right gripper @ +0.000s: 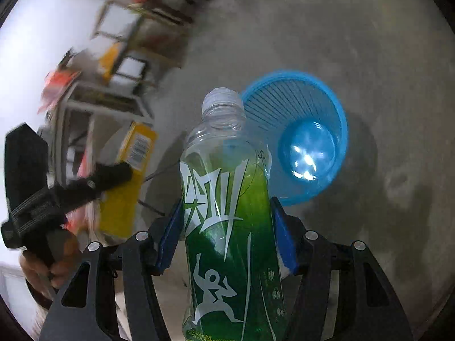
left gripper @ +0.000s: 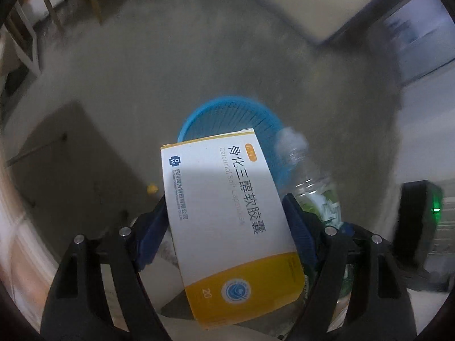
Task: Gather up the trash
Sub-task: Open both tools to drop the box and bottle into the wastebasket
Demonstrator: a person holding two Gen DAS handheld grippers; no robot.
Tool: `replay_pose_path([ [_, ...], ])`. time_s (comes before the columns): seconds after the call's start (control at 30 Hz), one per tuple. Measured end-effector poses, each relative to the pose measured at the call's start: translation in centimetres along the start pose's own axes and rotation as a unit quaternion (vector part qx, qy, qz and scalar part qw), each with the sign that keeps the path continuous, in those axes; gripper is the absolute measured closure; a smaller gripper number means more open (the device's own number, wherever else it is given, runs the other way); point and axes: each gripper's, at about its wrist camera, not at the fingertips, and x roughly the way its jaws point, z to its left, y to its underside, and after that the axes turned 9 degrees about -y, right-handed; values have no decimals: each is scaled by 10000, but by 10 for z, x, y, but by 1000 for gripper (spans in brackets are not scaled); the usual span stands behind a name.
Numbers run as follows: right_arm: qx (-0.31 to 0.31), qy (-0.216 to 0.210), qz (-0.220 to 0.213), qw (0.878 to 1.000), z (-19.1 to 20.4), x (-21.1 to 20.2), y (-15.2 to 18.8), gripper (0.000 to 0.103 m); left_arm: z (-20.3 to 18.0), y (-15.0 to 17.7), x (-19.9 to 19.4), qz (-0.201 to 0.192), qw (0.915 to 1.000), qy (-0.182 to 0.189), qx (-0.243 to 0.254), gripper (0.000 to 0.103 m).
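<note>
My left gripper [left gripper: 224, 213] is shut on a white and yellow medicine box [left gripper: 227, 221], held in the air above the floor. My right gripper [right gripper: 226, 221] is shut on an empty clear plastic bottle with a green label [right gripper: 227, 227], cap end forward. A blue plastic basket [right gripper: 298, 136] stands on the grey floor just beyond and right of the bottle, its inside empty. In the left wrist view the basket [left gripper: 227, 116] shows behind the box, and the bottle [left gripper: 310, 182] is just to the right. The left gripper with the box [right gripper: 128, 176] shows at the right wrist view's left.
Grey concrete floor [right gripper: 369, 56] surrounds the basket. Chairs and a table frame [right gripper: 128, 65] stand at the far left in the right wrist view. A dark panel [left gripper: 71, 164] lies at the left wrist view's left, and a black device with a green light [left gripper: 421, 218] is at right.
</note>
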Motion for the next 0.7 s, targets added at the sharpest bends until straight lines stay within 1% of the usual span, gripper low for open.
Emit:
replay_pose_path([
  [0.07, 317, 33, 90, 9995, -19, 26, -11, 45, -7, -14, 39, 394, 9992, -91, 27, 28],
  [0.13, 658, 86, 157, 9977, -41, 49, -31, 45, -8, -30, 74, 770, 9967, -152, -209, 27],
  [0.2, 778, 200, 202, 9966, -49, 70, -44, 44, -6, -37, 98, 969, 9941, -195, -439, 26],
  [0.23, 847, 333, 213, 9956, -55, 80, -52, 44, -2, -44, 111, 1042, 9924, -243, -600, 25],
  [0.3, 851, 480, 336, 9946, -63, 100, -69, 43, 6, -49, 126, 1118, 9901, -297, -792, 23],
  [0.33, 867, 540, 373, 9941, -69, 105, -76, 43, 13, -50, 130, 1115, 9895, -306, -866, 18],
  [0.4, 877, 672, 439, 9929, -71, 119, -92, 43, 15, -60, 137, 1060, 9883, -355, -1042, 18],
  [0.5, 870, 770, 402, 9924, -87, 124, -103, 41, 13, -62, 133, 880, 9896, -275, -1107, 18],
  [0.57, 837, 795, 375, 9926, -89, 124, -106, 38, 10, -64, 126, 755, 9913, -238, -1055, 18],
  [0.67, 658, 878, 321, 9934, -89, 124, -109, 37, 6, -64, 108, 565, 9931, -145, -1020, 18],
  [0.7, 619, 907, 308, 9935, -87, 123, -108, 37, 11, -63, 103, 521, 9935, -104, -1003, 18],
])
